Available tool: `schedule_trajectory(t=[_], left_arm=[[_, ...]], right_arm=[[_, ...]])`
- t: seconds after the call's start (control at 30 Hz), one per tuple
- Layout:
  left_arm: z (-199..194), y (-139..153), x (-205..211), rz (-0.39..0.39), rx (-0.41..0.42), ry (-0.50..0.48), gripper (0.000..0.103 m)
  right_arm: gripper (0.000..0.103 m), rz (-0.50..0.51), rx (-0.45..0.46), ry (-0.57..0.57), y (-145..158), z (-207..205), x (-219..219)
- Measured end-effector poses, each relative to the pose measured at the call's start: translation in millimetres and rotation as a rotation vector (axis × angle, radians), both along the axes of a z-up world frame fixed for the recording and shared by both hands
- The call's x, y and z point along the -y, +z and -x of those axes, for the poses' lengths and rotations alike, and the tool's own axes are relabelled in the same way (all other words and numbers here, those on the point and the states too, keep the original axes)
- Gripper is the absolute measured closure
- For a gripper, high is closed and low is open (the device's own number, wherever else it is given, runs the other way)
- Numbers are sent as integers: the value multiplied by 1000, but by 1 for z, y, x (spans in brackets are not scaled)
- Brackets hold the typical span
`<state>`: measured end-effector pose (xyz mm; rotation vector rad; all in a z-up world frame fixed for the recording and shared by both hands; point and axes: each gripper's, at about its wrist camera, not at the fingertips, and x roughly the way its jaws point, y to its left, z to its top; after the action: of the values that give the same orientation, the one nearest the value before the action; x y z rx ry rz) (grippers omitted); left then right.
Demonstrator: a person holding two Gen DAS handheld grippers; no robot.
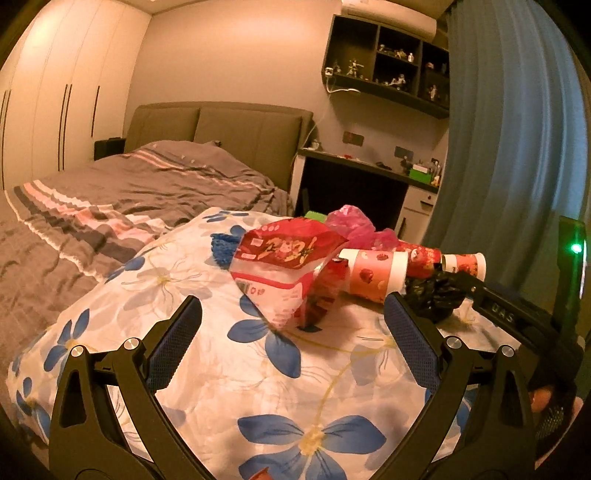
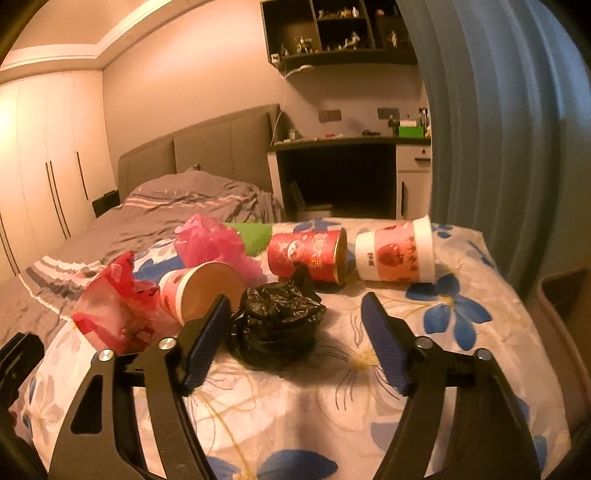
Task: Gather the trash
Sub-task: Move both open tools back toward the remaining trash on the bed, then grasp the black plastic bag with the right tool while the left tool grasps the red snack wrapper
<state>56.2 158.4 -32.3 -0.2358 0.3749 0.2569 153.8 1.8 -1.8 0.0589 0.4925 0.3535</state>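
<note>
1. Trash lies in a loose cluster on a floral quilt (image 2: 424,369) spread over the near end of the bed (image 1: 110,192).
2. Nearest in the right wrist view, the right claw (image 2: 295,343) stands spread, nothing pinched; a crumpled black plastic bag (image 2: 277,325) sits on the quilt between and just beyond its fingers.
3. The left claw (image 1: 293,343) is also spread wide and empty, with a red snack bag (image 1: 288,269) just beyond it.
4. Left of the black bag, a paper cup (image 2: 199,291) lies on its side, its open mouth facing the camera, touching the snack bag.
5. Farther off, a red can (image 2: 306,254) and a second paper cup (image 2: 395,254) lie on their sides, side by side, the cup to the right.
6. A pink plastic bag (image 2: 210,240) sits to the far left of the can.
7. Beyond the bed stands a desk (image 2: 351,140) under a wall shelf (image 2: 332,33).
</note>
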Motion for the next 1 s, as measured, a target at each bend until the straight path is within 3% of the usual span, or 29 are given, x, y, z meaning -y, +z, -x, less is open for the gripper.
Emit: schedule_trajectory(t=[0.2, 0.43, 0.73, 0.9, 1.0], left_arm=[[-14, -5, -7, 13, -15, -14, 6], [-26, -9, -8, 22, -32, -34, 6], [-35, -12, -13, 36, -45, -38, 6], [-49, -13, -20, 66, -61, -56, 20], [-60, -16, -22, 78, -93, -73, 35]], right_arm=[[52, -18, -57, 20, -4, -10, -1], [93, -15, -79, 49, -7, -12, -2], [95, -28, 9, 9, 9, 13, 22], [95, -47, 26, 0, 14, 28, 37], [95, -56, 24, 1, 16, 33, 43]])
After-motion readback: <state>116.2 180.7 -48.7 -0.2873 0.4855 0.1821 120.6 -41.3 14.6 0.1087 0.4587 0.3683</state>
